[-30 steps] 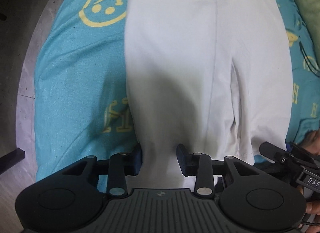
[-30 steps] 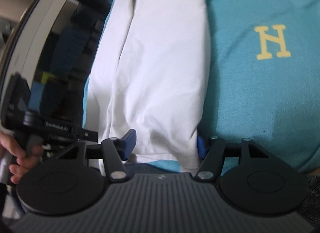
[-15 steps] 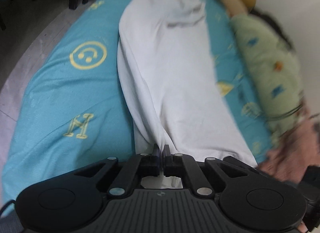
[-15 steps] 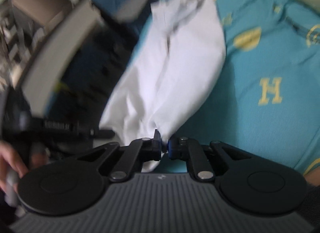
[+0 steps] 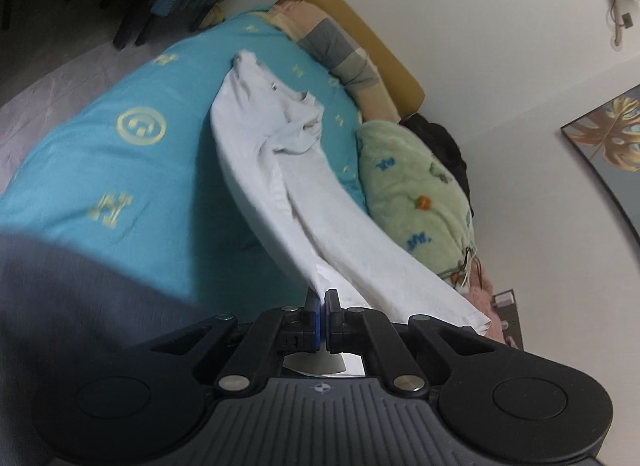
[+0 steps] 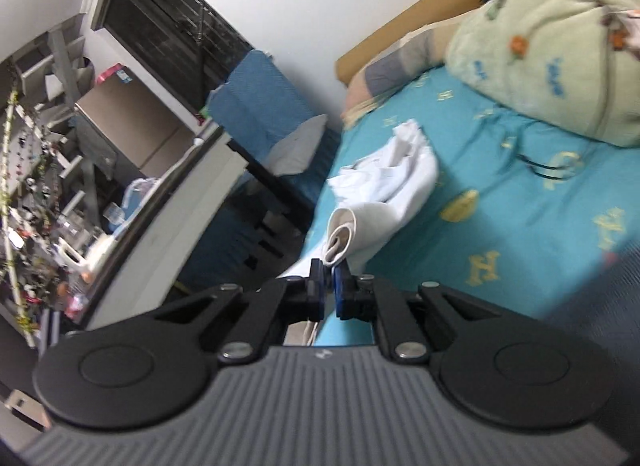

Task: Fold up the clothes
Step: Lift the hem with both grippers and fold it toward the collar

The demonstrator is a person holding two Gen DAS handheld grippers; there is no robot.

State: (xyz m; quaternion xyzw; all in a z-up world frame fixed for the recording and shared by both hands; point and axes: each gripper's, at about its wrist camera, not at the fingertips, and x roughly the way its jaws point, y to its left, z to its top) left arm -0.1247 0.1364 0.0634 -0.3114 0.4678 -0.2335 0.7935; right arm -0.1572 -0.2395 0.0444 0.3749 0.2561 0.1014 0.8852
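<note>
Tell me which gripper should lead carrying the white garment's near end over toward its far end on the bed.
Probably neither alone: the left gripper and right gripper are each shut on the near edge of the white garment, lifted off the teal bedspread. If one must lead, left; its view shows the garment's full length.

- My left two-finger black plastic gripper point(image 5: 322, 302): matte black linkage arms, two silver round pivot screws near the base, two smaller screws further out.
- Its finger pads point(image 5: 315, 308) are blue, set on black blocks.
- A round black disc sits flush at each side of the body; between them lies a grey ribbed plate with a small round emblem at its front edge.
- My right two-finger black plastic gripper point(image 6: 328, 276): same build, with black arms, silver pivot screws, blue pads point(image 6: 337, 286), twin black discs, grey ribbed plate with emblem.
- A dark grey blurred fabric mass point(image 5: 60, 298), possibly my clothing, fills the left view's lower left corner.
</note>
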